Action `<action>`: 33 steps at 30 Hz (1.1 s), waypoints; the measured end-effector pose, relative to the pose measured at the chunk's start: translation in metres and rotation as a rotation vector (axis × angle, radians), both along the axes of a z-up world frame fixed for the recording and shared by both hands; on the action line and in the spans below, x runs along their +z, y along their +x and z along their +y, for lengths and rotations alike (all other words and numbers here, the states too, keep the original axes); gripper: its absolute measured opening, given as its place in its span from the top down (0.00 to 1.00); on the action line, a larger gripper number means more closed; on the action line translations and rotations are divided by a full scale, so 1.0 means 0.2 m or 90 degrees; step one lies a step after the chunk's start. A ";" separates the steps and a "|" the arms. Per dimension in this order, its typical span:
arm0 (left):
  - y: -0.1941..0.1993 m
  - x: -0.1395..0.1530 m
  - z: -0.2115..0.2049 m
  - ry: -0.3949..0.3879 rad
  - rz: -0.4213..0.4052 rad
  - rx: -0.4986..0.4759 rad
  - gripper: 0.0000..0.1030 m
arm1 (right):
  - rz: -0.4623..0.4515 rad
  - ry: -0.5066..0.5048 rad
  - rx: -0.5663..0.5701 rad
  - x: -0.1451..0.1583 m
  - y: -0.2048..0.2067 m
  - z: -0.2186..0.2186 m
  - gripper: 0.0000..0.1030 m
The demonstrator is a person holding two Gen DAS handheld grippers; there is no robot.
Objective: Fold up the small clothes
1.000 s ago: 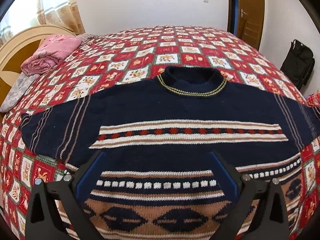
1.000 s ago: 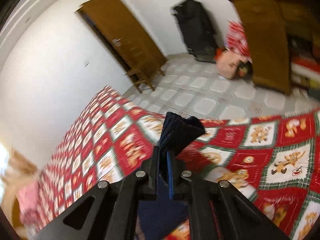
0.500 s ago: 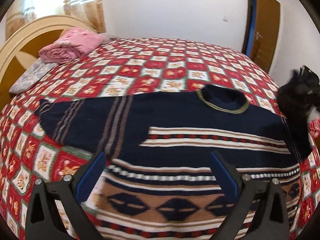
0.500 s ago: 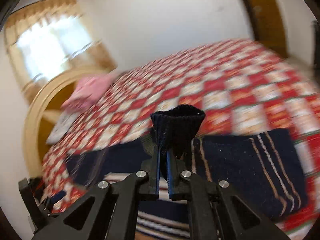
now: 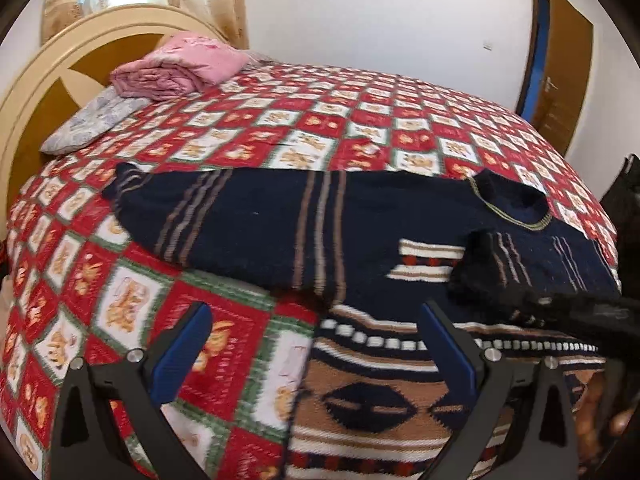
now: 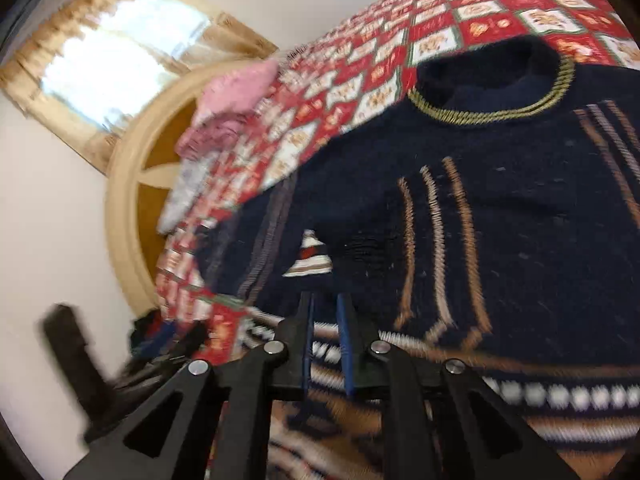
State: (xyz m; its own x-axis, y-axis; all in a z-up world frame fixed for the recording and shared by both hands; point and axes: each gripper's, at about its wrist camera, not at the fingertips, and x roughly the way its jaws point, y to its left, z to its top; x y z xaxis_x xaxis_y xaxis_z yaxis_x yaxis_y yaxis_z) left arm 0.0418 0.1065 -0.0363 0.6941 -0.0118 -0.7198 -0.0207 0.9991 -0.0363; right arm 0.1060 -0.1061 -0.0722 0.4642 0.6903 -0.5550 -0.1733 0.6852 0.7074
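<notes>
A navy knitted sweater (image 5: 360, 232) with tan, white and red bands lies flat on the red checked bedspread (image 5: 360, 120). Its left sleeve (image 5: 192, 208) stretches out sideways. Its right sleeve (image 6: 436, 240) is folded in over the chest, below the collar (image 6: 492, 80). My right gripper (image 6: 326, 320) sits low over the sweater just behind that sleeve's cuff. Its jaws are opening, a narrow gap shows, and no cloth is pinched in it. In the left wrist view it is a dark blur (image 5: 560, 304). My left gripper (image 5: 316, 344) hangs open above the sweater's lower left edge.
A folded pink blanket (image 5: 180, 68) and a grey pillow (image 5: 92, 120) lie at the cream headboard (image 5: 40, 76). A brown door (image 5: 560, 60) stands beyond the bed's far right corner, and a black bag (image 5: 624, 192) rests against the wall.
The right gripper swung the sleeve cuff from beyond the bed's right edge over the sweater's chest, and its jaws parted off it. The left gripper slid left along the hem, still open.
</notes>
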 end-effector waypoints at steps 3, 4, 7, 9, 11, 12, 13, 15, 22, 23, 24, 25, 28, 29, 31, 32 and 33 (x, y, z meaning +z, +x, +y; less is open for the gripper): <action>0.04 -0.02 -0.08 -0.031 0.015 -0.046 0.00 | -0.026 0.044 -0.038 0.08 -0.15 -0.17 0.31; 0.04 -0.02 -0.10 -0.038 0.016 -0.060 0.00 | -0.033 0.061 -0.055 0.11 -0.20 -0.23 0.31; 0.11 -0.03 -0.20 -0.055 0.021 -0.099 0.00 | -0.034 0.022 -0.113 0.17 -0.34 -0.39 0.31; 0.20 -0.07 -0.28 -0.069 0.043 -0.120 0.00 | -0.053 -0.015 -0.150 0.19 -0.44 -0.48 0.31; 0.28 -0.11 -0.36 -0.078 0.067 -0.135 0.09 | -0.063 -0.031 -0.179 0.20 -0.52 -0.55 0.31; 0.31 -0.14 -0.40 -0.089 0.081 -0.145 0.13 | -0.063 -0.032 -0.187 0.20 -0.54 -0.57 0.31; 0.36 -0.18 -0.43 -0.114 0.104 -0.158 0.20 | -0.063 -0.035 -0.195 0.19 -0.56 -0.60 0.31; 0.41 -0.23 -0.47 -0.141 0.133 -0.152 0.25 | -0.066 -0.062 -0.230 0.19 -0.60 -0.65 0.31; 0.39 -0.19 -0.63 -0.203 0.130 -0.246 0.85 | -0.030 -0.089 -0.442 0.13 -0.74 -1.09 0.37; 0.41 -0.19 -0.64 -0.219 0.140 -0.247 0.85 | -0.021 -0.097 -0.465 0.13 -0.75 -1.15 0.39; 0.42 -0.19 -0.64 -0.219 0.142 -0.240 0.86 | -0.016 -0.109 -0.478 0.13 -0.76 -1.19 0.43; 0.44 -0.18 -0.64 -0.210 0.140 -0.235 0.87 | -0.017 -0.114 -0.482 0.13 -0.77 -1.21 0.46; 0.47 -0.10 -0.60 -0.193 0.116 -0.218 0.88 | -0.020 -0.115 -0.483 0.13 -0.78 -1.24 0.46; 0.48 -0.08 -0.57 -0.195 0.108 -0.213 0.88 | -0.021 -0.119 -0.479 0.13 -0.77 -1.24 0.46; 0.51 -0.03 -0.51 -0.198 0.093 -0.201 0.88 | -0.023 -0.123 -0.466 0.12 -0.76 -1.19 0.46; 0.53 -0.01 -0.48 -0.190 0.085 -0.193 0.88 | -0.024 -0.123 -0.456 0.12 -0.75 -1.16 0.46; 0.55 -0.01 -0.46 -0.168 0.078 -0.184 0.88 | -0.026 -0.124 -0.440 0.11 -0.73 -1.12 0.46</action>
State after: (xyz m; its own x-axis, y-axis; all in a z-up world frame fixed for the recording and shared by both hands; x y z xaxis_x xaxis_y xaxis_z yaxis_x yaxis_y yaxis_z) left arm 0.1519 0.0144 -0.0379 0.5451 -0.3884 -0.7430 0.2392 0.9214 -0.3062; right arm -0.0392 -0.3311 -0.0495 0.7819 0.1206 -0.6116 0.3230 0.7607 0.5631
